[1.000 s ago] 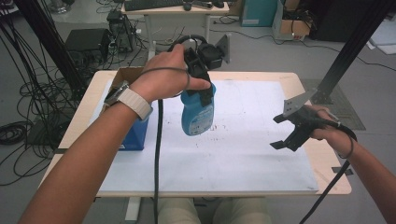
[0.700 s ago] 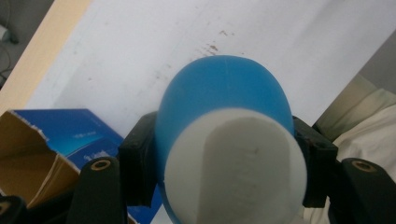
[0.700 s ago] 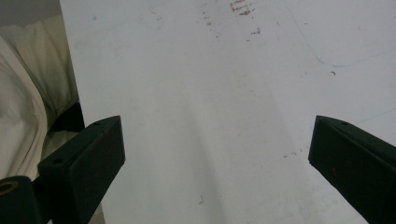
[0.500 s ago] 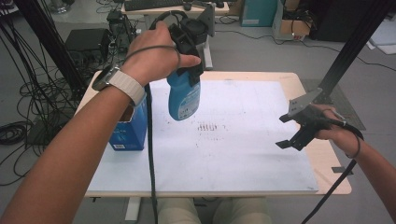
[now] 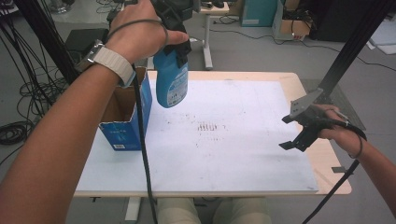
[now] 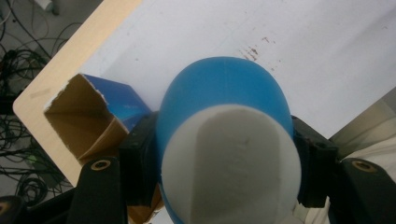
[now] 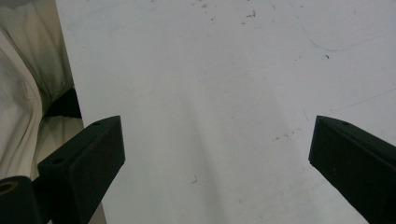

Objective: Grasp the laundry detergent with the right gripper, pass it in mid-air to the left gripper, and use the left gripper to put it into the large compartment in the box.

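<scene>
Left gripper [image 5: 175, 28] fingers clamp the blue bottle [image 5: 171, 79] high beside the open box [image 5: 125, 122]; right gripper [image 5: 299, 133] fingers gape near the table edge [image 5: 327, 186].

Looks like a lab or test space rather than anyone's home: black cables [image 5: 18, 126] are lying in tangles across the grey floor [image 5: 261, 51] off the desk's left edge, dark metal rig poles [image 5: 355, 46] are standing at both sides, and cardboard boxes [image 5: 294, 25] plus another small table [image 5: 210, 11] are sitting beyond the far edge.
</scene>
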{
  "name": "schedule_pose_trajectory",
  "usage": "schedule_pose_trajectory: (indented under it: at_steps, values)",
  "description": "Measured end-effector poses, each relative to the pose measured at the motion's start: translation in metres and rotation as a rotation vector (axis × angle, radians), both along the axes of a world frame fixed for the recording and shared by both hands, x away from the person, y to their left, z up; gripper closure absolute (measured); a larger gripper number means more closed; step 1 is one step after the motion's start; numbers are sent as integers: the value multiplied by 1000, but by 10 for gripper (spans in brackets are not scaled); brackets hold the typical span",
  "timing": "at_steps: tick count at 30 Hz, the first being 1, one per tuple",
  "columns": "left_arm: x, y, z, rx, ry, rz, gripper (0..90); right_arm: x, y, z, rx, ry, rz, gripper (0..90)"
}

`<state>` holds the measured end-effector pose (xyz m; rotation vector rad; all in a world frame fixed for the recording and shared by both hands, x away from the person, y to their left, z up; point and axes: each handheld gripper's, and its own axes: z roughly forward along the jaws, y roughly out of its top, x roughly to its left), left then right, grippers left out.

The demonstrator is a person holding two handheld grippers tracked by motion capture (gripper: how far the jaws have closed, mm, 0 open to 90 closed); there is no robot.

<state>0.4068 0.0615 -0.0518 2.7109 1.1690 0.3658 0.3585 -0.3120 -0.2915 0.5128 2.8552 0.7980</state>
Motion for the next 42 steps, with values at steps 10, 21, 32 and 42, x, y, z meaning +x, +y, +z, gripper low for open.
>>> schedule_pose_trajectory:
  at_steps: [10, 21, 32, 42]
  values:
    - [6, 21, 14, -19, -13, 124, 376, 2, -4, 2, 0, 1, -18, 35]
    - [18, 54, 14, -10, -24, 249, 376, 4, -8, -2, -6, 15, -38, 36]
    - [28, 82, 8, -15, -31, 363, 376, 6, -7, -4, -3, 15, -44, 35]
    - [34, 108, -8, -18, -17, 440, 376, 7, -3, -9, -5, 21, -34, 36]
